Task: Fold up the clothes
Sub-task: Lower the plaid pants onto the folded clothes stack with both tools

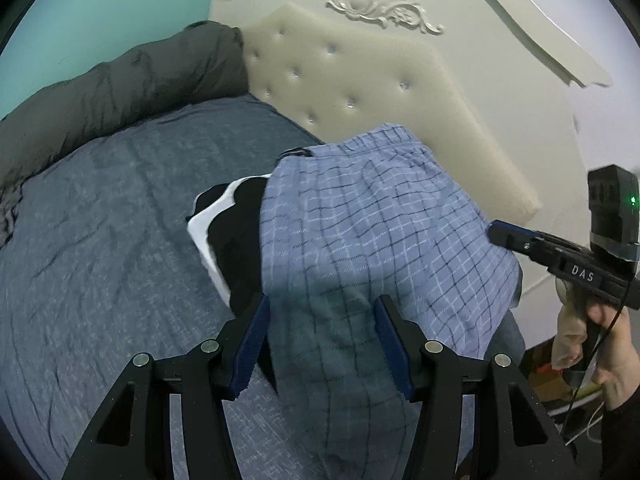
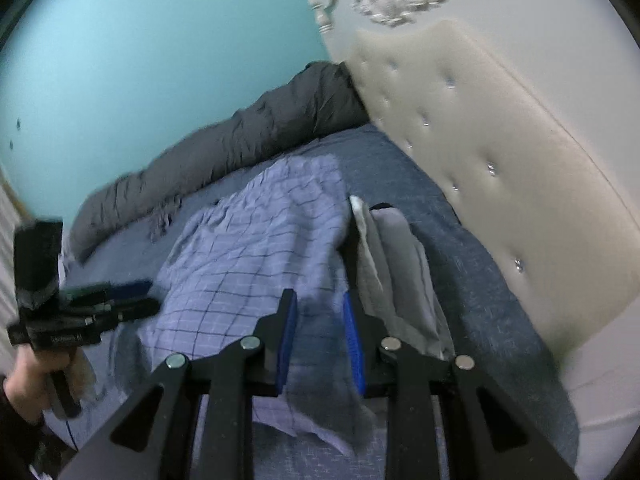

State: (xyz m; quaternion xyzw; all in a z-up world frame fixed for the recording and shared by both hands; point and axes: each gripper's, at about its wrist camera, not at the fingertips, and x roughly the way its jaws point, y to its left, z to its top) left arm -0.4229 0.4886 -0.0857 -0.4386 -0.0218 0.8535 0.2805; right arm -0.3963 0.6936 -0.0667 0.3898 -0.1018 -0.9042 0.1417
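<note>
Checked garment (image 1: pixel 372 216) draped over folded stack (image 1: pixel 224 232) near bed's (image 1: pixel 120 220) headboard edge, unfolded yet; both tongs (image 1: pixel 320 344) (image 2: pixel 320 336) spread, gripping nothing

The shirt (image 1: pixel 372 216) is showing as thin woven cloth, soft and crinkling, matt all over. The sheet (image 1: pixel 120 216) is looking like a heathered knit, slightly rough. The duvet (image 1: pixel 120 84) is reading as puffy, faintly sheeny fabric. The headboard (image 1: pixel 360 92) is gleaming softly, smooth tufted leatherette with glinting studs, its frame glossy painted carving. The left tongs (image 1: pixel 320 316) are presenting matt black plastic, ribbed blue rubber pads (image 1: pixel 252 344), and shiny metal pins.
</note>
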